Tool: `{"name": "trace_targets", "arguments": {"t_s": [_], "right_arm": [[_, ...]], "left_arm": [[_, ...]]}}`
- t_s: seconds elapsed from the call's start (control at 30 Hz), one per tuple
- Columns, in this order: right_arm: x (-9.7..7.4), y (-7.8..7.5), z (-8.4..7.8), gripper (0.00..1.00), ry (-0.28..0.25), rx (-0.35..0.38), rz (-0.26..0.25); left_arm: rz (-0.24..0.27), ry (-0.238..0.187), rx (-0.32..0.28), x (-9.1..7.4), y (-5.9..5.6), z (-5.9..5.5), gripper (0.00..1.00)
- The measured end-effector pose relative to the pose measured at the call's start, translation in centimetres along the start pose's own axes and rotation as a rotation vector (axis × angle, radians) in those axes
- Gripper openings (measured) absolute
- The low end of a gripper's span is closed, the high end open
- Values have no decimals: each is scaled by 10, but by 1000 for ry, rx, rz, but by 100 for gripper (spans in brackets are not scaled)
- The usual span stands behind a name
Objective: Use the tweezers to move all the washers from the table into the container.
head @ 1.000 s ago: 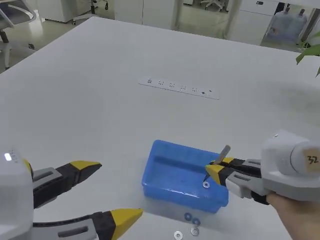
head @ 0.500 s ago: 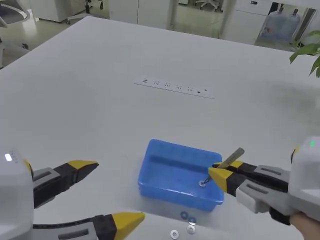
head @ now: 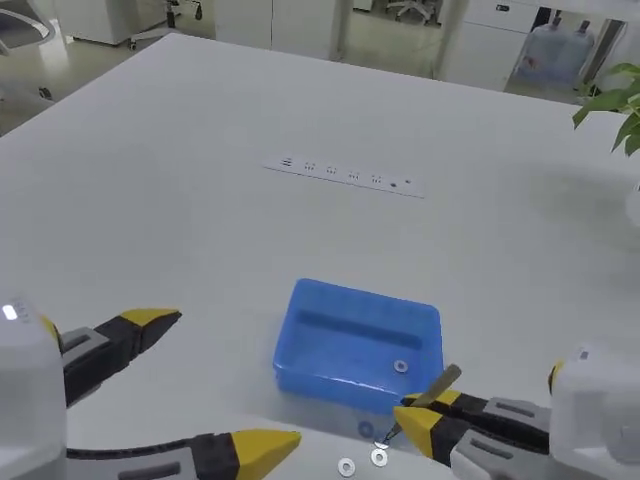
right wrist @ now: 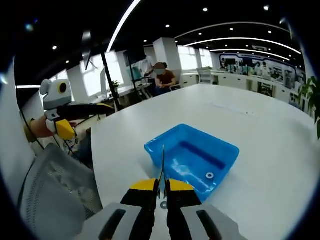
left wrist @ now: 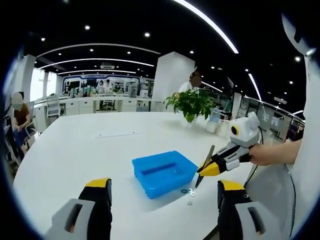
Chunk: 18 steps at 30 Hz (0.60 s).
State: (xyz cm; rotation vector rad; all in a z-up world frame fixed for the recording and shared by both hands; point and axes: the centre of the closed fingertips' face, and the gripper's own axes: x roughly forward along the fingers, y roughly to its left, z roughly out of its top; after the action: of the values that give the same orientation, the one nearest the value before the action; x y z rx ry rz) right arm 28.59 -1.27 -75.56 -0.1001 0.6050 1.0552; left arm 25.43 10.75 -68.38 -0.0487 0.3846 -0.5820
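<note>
An open-plan office — a long white table (head: 200, 150) with a flush socket strip (head: 345, 177) well ahead of the left gripper (left wrist: 164, 184), a potted plant (left wrist: 192, 104) beyond, ceiling light strips (left wrist: 210, 22), white counters (left wrist: 100, 105) and a seated person (right wrist: 167, 81) farther off.

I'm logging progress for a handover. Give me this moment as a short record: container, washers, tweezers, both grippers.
container: blue container, open, on the white table
washer inside: one, near the right wall
washers on table: at least three, just in front of the container
tweezers: clamped in the right gripper, tips down among the table washers
left gripper: open, holding nothing
</note>
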Motion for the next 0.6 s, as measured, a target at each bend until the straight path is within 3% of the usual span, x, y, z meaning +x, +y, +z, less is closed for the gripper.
{"name": "trace_targets", "arguments": {"t_s": [0.23,0.6], "right_arm": [[4,1,-12,3,22,24,9],[10,1,-18,4,39,4,12]], "left_arm": [[23,2,-11,-1,4,-2,99],[22,3,-9,-1,3,0,99]]}}
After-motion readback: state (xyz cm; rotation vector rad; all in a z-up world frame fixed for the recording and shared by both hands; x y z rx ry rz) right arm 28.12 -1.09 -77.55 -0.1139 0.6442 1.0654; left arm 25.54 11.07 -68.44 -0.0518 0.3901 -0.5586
